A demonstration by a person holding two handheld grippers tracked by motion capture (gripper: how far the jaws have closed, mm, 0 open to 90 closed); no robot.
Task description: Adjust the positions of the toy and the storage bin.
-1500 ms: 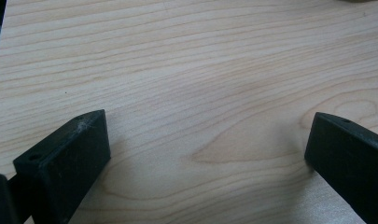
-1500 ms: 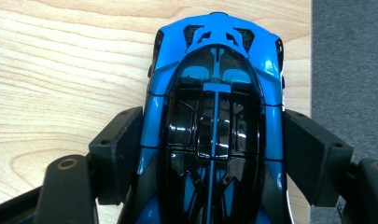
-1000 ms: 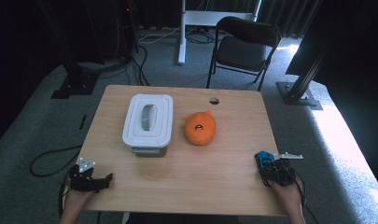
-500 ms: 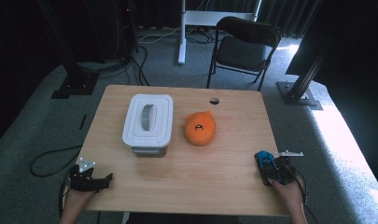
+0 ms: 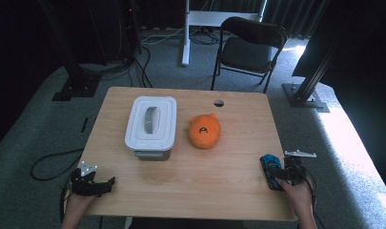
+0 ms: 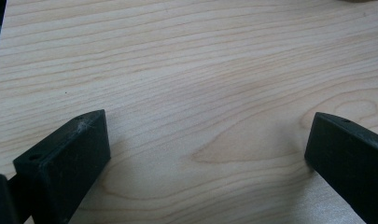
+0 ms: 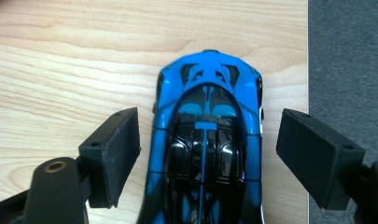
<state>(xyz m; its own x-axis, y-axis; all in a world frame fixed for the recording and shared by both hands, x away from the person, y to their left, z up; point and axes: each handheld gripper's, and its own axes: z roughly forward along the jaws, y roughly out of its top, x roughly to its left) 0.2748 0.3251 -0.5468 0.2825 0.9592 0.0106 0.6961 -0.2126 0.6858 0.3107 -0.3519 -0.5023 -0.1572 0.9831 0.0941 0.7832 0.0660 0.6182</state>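
A blue toy car (image 5: 268, 162) lies near the table's right front edge. My right gripper (image 5: 274, 174) straddles the car (image 7: 207, 140). Its jaws have just been opening, and a small gap shows between each pad and the car's sides. My right gripper (image 7: 207, 140) is open. At the front left corner my left gripper (image 5: 107, 183) rests low over bare wood. In its own view my left gripper (image 6: 207, 135) stands wide open with nothing between its fingers.
A white lidded container (image 5: 150, 123) sits left of centre on the wooden table (image 5: 205, 191), with an orange plush toy (image 5: 204, 131) to its right. A small round hole (image 5: 218, 102) marks the far side. A black folding chair (image 5: 250, 47) stands beyond the table.
The right hand has shifted very slightly beside the blue car. The left hand, the container and the plush toy have stayed put.
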